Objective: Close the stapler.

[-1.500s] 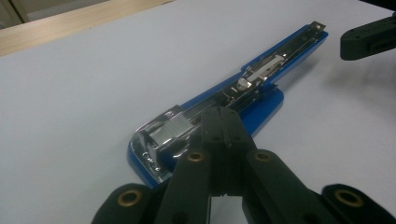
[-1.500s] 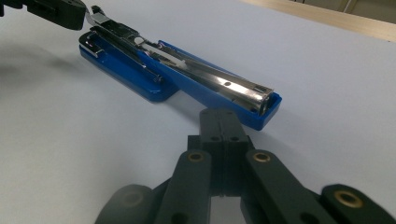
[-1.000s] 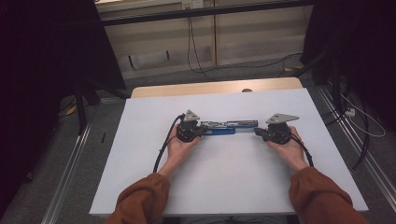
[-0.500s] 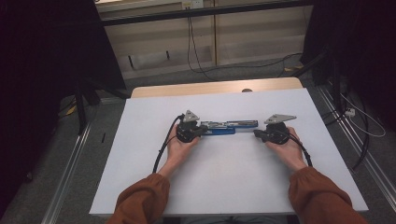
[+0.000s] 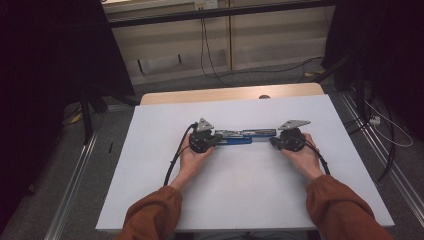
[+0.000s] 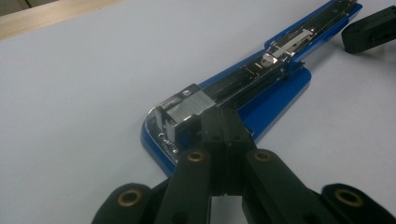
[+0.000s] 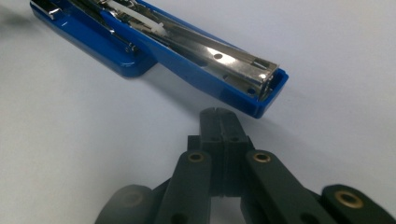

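A blue stapler lies swung open flat on the white table top, its metal staple channel facing up. My left gripper is shut, and its tips rest against the metal end of the stapler in the left gripper view. My right gripper is shut too. In its own view the right gripper stops a small gap short of the other blue end of the stapler. The right gripper's black tip also shows at the far end in the left gripper view.
A wooden strip borders the table's far edge. Cables lie on the floor to the right, and metal rails run along both sides. The person's orange sleeves enter from the bottom.
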The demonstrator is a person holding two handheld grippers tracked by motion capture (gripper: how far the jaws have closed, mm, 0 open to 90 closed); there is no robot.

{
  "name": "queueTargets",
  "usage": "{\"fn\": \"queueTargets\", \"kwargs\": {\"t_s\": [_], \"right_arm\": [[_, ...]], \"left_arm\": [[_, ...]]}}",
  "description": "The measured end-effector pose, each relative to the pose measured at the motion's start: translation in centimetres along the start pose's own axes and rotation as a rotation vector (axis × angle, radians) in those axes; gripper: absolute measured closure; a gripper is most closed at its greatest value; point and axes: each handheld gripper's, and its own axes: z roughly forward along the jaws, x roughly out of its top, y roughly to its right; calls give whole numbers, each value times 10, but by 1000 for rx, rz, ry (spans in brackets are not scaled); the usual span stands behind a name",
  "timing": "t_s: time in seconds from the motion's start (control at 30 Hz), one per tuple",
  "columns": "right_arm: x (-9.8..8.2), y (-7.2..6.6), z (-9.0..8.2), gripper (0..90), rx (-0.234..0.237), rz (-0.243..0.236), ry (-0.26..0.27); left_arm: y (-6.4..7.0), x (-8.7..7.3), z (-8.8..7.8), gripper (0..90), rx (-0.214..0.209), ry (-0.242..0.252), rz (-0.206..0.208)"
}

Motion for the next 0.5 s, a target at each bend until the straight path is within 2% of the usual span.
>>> {"fn": "queueTargets", "kwargs": {"t_s": [0.23,0.5], "right_arm": [[1,0,2,900,-3,20,0],[2,-2,3,900,-17,-2,5]], "left_arm": [[1,0,0,900,5,1,-1],[0,0,-1,900,4,-4,12]]}}
